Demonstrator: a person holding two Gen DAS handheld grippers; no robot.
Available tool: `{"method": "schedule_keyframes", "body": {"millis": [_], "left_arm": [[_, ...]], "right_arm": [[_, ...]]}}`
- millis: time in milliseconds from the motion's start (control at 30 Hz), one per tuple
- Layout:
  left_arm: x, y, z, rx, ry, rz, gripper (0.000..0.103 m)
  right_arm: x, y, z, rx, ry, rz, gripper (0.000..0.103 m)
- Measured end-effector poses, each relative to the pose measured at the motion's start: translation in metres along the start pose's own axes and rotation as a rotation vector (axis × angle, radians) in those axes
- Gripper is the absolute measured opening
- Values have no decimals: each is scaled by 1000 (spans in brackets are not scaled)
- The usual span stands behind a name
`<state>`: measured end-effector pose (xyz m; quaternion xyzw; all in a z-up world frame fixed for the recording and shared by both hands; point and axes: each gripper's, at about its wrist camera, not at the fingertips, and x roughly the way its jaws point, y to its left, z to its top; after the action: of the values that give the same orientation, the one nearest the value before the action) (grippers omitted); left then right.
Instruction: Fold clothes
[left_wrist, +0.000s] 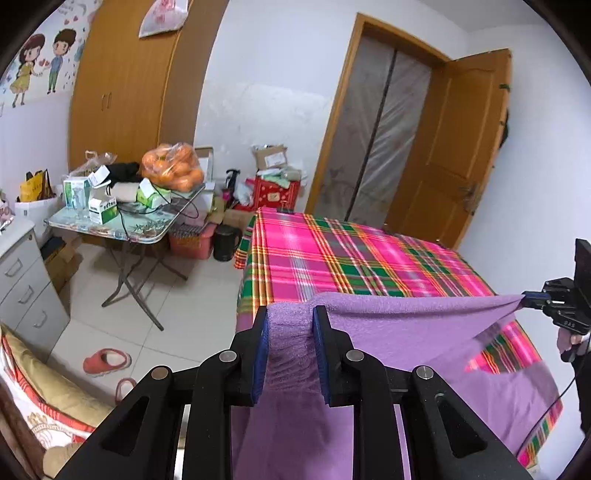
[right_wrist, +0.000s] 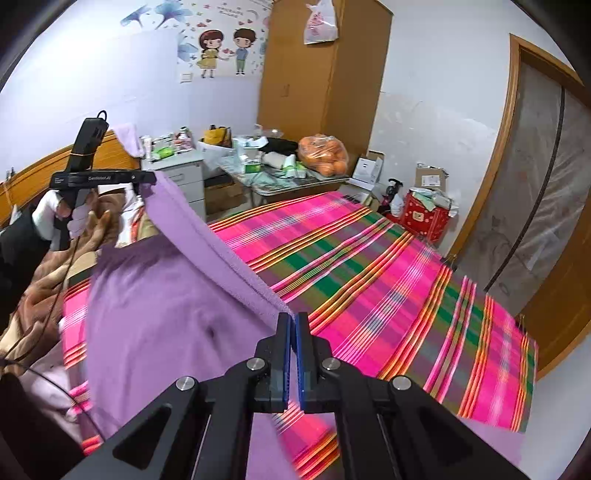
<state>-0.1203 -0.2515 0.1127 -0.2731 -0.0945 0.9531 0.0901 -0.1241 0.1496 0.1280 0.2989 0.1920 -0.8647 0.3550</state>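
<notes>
A purple fleece garment (left_wrist: 406, 332) hangs stretched between my two grippers above the bed with the pink plaid cover (left_wrist: 351, 254). My left gripper (left_wrist: 290, 314) is shut on a bunched corner of it. My right gripper (right_wrist: 293, 319) is shut on the other corner, and the top edge runs taut between them. In the left wrist view the right gripper (left_wrist: 526, 296) shows at the far right; in the right wrist view the left gripper (right_wrist: 147, 179) shows at the upper left. The purple garment (right_wrist: 166, 306) drapes down onto the plaid cover (right_wrist: 388, 280).
A folding table (left_wrist: 122, 225) with boxes and a bag of oranges (left_wrist: 173, 168) stands left of the bed. A grey drawer unit (left_wrist: 26, 280), slippers (left_wrist: 107, 360), a wardrobe (left_wrist: 125, 81) and an open door (left_wrist: 454, 147) surround it. Blankets (right_wrist: 40, 273) lie at the bed's head.
</notes>
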Motion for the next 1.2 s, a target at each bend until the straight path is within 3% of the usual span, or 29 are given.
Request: {"method": "schedule_keyframes", "body": {"millis": [133,367,567,667,733,867,1000,1200], "left_arm": [[-26,-2,-40,-3,-25,-12,23],[-42,1,-104,-34,24,25,28],[-90,22,-139,-197,-59,82,31],[-111,25,-147,-290,-83,89,35],[-116,20,-148,-333,-94,49,43],[-98,0,-143,-350,-69,-2,50],[-65,-15,-141,-367,1,17,51],[-34,-15,-139,-476,72,38,51]], "right_arm": [[-8,32,-39,27,34,47,3],[11,65,-101,85,139,81,3],[12,84,-121,67,162,76,4],[7,94,-119,23,137,77,12],[9,98,-116,-8,132,72,19],[19,104,-109,-78,131,59,37],[28,111,-103,-147,131,46,40],[38,113,-99,-214,131,36,41]]}}
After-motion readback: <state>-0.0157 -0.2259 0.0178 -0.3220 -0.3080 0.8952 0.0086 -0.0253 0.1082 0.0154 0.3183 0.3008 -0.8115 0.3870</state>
